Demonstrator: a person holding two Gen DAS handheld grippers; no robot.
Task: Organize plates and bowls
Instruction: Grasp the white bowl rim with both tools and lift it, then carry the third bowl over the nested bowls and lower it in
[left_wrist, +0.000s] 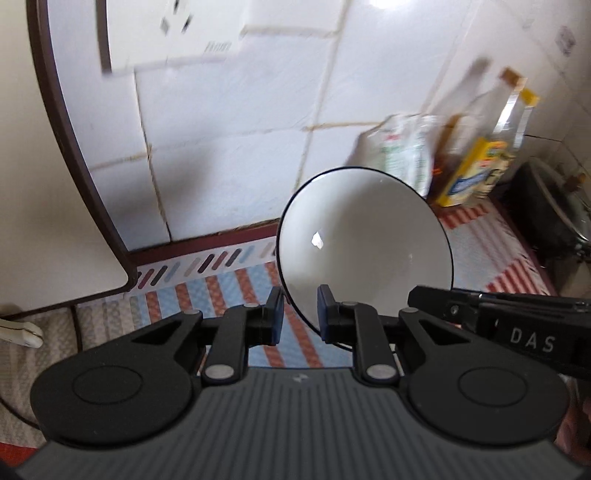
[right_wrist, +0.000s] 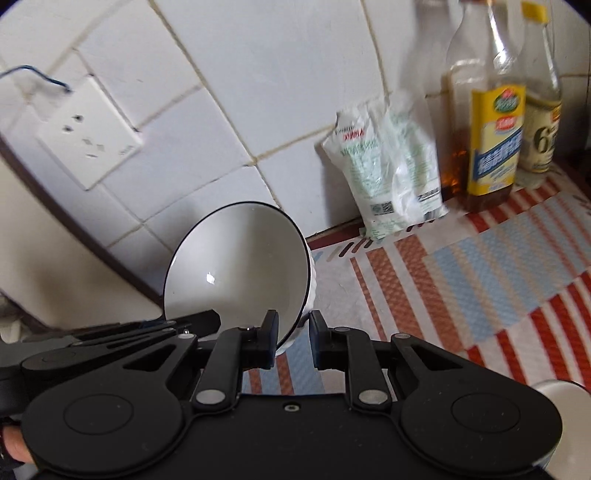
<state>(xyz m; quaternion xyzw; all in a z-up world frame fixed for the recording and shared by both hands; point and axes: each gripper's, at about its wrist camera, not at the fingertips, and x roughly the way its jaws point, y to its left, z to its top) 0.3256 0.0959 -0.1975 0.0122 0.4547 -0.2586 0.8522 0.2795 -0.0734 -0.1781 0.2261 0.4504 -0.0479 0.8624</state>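
The left claw (left_wrist: 300, 314) pinches the near rim of a tilted white bowl (left_wrist: 364, 243), lifted over the striped mat (left_wrist: 229, 291) on the surface. The right claw (right_wrist: 293, 338) clamps the same bowl's rim. Far right, a plastic bag (right_wrist: 391, 177) and bottles (right_wrist: 491, 122) stand against the tiled wall (right_wrist: 258, 74).
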